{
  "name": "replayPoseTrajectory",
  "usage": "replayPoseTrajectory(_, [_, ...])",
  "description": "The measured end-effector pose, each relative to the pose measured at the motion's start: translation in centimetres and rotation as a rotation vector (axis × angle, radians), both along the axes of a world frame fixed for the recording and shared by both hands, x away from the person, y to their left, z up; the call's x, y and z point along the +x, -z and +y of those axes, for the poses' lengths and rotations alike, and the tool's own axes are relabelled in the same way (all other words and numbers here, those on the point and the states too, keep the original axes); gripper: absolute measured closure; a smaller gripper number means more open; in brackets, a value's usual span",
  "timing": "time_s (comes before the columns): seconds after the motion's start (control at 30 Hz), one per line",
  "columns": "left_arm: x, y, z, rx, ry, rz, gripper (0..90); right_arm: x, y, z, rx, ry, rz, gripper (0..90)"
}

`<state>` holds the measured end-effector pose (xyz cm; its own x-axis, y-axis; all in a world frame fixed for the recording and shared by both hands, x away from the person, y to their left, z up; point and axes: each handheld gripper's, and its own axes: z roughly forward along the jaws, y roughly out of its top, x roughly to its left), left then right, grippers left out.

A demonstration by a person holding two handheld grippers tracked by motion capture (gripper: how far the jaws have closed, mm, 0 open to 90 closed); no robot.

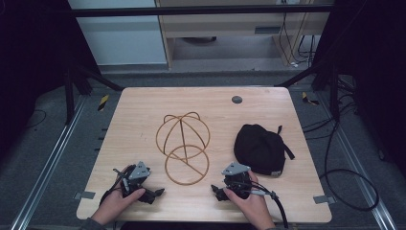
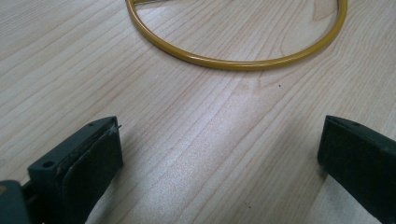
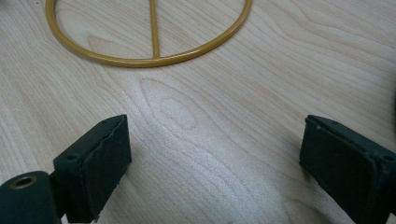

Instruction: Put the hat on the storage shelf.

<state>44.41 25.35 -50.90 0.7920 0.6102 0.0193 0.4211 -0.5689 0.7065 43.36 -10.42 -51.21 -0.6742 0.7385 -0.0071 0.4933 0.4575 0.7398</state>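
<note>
The high view looked forward and down from above the pale wooden table [image 1: 143, 120]. Both gripper views sat low and close over it, sharing the yellow wire stand's ring [image 1: 186, 165] [image 2: 233, 63] [image 3: 140, 59].

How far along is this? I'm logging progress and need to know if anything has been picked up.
Nothing looks done: the black cap lies on the table apart from the wire stand. Nothing is in hand: the left gripper and right gripper rest near the front edge, jaws open and empty. All the handling is left.
</note>
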Motion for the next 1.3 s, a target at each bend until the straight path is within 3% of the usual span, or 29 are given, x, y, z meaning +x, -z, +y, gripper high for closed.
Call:
replayPoseTrajectory(0.23, [0.0,0.0,0.0,-0.002,-0.002,0.0,0.0,-0.2,0.0,0.0,0.003,0.012,0.007,8.9])
replayPoseTrajectory(0.33, [0.0,0.0,0.0,-0.003,-0.003,0.001,0.0,-0.5,-0.3,0.0,-0.017,0.016,0.008,10.1])
replayPoseTrajectory(0.43, [0.0,0.0,0.0,-0.003,-0.002,0.002,0.0,-1.2,-1.0,-0.2,0.006,0.018,-0.019,10.2])
replayPoseTrajectory(0.63, [0.0,0.0,0.0,-0.002,-0.002,0.0,0.0,-2.2,-2.2,-0.7,-0.007,0.053,-0.089,11.2])
replayPoseTrajectory(0.7, [0.0,0.0,0.0,-0.002,-0.002,0.002,0.0,-2.7,-2.7,-1.1,0.005,0.084,-0.122,12.6])
replayPoseTrajectory(0.77, [0.0,0.0,0.0,-0.002,-0.002,0.001,0.0,-3.1,-3.0,-1.6,-0.014,0.125,-0.151,13.2])
replayPoseTrajectory(0.87, [0.0,0.0,0.0,-0.001,-0.001,0.0,0.0,-3.2,-3.1,-1.8,-0.036,0.139,-0.168,13.1])
replayPoseTrajectory(1.07, [0.0,0.0,0.0,-0.001,-0.003,0.0,0.0,-3.8,-3.8,-3.6,-0.06,0.232,-0.219,13.1])
replayPoseTrajectory(1.17, [0.0,0.0,0.0,-0.001,-0.004,0.0,0.0,-3.8,-4.0,-4.2,-0.051,0.253,-0.216,12.6])
replayPoseTrajectory(1.3, [0.0,0.0,0.0,0.0,-0.004,0.0,0.0,-3.9,-4.3,-5.6,-0.08,0.312,-0.189,9.7])
